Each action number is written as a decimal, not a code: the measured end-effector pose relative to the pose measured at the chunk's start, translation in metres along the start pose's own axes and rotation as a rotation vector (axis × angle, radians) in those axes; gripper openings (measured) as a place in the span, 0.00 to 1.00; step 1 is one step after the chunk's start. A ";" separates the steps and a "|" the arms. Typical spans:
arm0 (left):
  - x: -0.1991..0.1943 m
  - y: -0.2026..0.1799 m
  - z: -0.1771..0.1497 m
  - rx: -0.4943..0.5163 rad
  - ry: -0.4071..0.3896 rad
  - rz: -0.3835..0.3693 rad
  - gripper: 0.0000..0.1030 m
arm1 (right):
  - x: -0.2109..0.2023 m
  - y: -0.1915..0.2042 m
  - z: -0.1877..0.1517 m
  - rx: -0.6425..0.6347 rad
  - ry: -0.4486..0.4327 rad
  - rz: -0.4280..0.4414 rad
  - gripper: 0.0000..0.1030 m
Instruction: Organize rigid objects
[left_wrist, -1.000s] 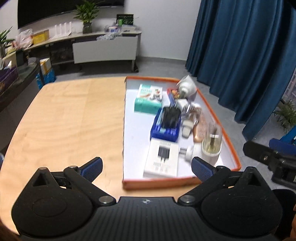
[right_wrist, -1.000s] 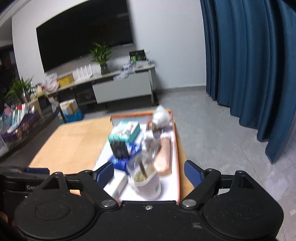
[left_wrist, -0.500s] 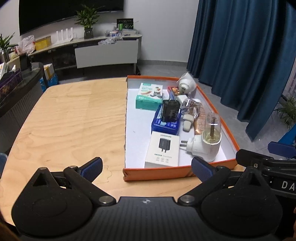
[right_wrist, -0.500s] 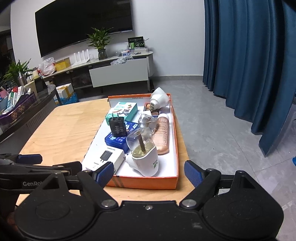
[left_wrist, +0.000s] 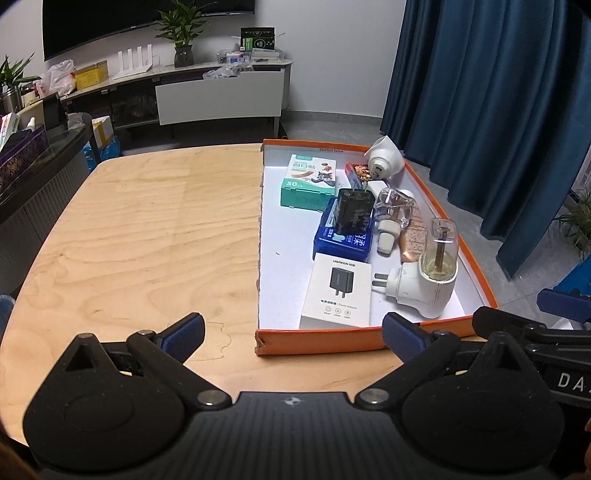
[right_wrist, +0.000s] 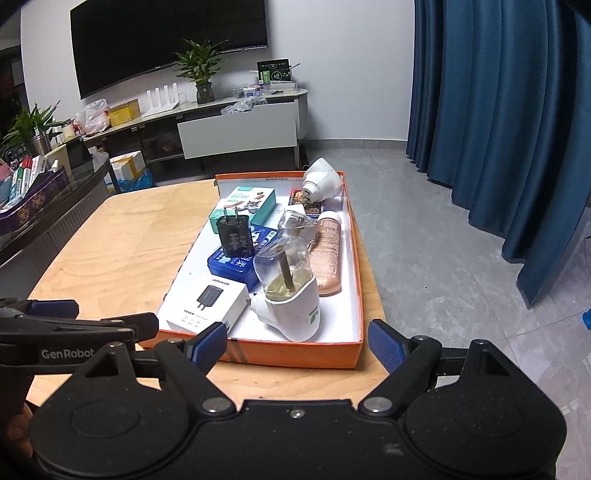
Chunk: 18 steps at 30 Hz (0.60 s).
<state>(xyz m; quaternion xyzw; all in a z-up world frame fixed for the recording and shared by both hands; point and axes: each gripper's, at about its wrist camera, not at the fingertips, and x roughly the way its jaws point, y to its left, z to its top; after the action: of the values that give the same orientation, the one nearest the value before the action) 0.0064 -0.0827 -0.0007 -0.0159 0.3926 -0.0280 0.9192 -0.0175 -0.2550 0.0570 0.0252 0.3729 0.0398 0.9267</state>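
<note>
An orange-walled tray (left_wrist: 369, 341) (right_wrist: 295, 356) on the wooden table (left_wrist: 147, 236) holds a white charger box (left_wrist: 338, 291) (right_wrist: 207, 304), a white plug-in vaporiser with a clear bottle (left_wrist: 430, 280) (right_wrist: 291, 295), a black charger (left_wrist: 352, 216) (right_wrist: 235, 236) on a blue box (left_wrist: 343, 240), a green box (left_wrist: 308, 184), a pink bottle (right_wrist: 330, 254) and a white cone-shaped item (left_wrist: 384, 160). My left gripper (left_wrist: 293, 332) is open and empty before the tray's near wall. My right gripper (right_wrist: 297, 339) is open and empty, also at the near wall.
The left half of the table is bare wood. The table's right edge runs beside the tray, with grey floor (right_wrist: 461, 258) and blue curtains (right_wrist: 498, 110) beyond. A cabinet with clutter (left_wrist: 221, 96) stands against the far wall.
Both grippers have shifted slightly and steadied; the blurred views are sharp now. The right gripper drew back a little from the tray. Both stay open.
</note>
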 end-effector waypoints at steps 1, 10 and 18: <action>0.000 0.000 0.000 0.002 0.000 0.000 1.00 | 0.001 0.000 0.000 -0.001 0.002 0.001 0.95; 0.000 -0.002 0.001 0.026 -0.003 0.006 1.00 | 0.005 -0.001 0.000 0.006 0.007 0.001 0.95; 0.000 -0.003 0.001 0.031 0.004 0.022 1.00 | 0.006 -0.001 0.001 0.006 0.007 -0.001 0.95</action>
<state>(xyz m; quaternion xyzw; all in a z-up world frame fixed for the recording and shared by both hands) 0.0075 -0.0856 0.0000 0.0028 0.3940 -0.0237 0.9188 -0.0131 -0.2550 0.0536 0.0277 0.3763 0.0383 0.9253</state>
